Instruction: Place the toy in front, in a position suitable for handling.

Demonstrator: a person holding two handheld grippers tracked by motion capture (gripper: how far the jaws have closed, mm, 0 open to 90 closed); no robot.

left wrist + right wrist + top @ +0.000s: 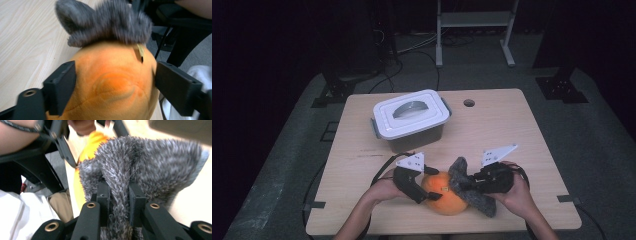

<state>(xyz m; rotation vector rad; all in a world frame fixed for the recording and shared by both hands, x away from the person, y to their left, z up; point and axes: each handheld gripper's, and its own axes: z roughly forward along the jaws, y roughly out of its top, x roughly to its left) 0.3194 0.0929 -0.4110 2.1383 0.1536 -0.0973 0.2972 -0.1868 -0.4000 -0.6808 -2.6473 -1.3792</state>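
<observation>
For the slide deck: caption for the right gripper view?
Right tool clamped on grey fuzzy cloth against the orange plush.

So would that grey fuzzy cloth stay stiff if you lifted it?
Probably not. The grey cloth bunches into a fold where the right gripper pinches it, and it drapes over the orange plush, so it looks floppy. Its fuzzy pile suggests it is light and unlikely to slip.

orange plush toy point(444, 194): right side hidden under grey fuzzy cloth point(472, 189); bottom cut off by edge in left gripper view.
grey fuzzy cloth: blurred in left gripper view; near end hidden betw. right gripper point(119, 195) jaws.
lidded container point(410, 120): contents hidden by lid.
left gripper point(421, 192): tips hidden behind toy in high view.
person's forearms: cut off at near edge.
</observation>
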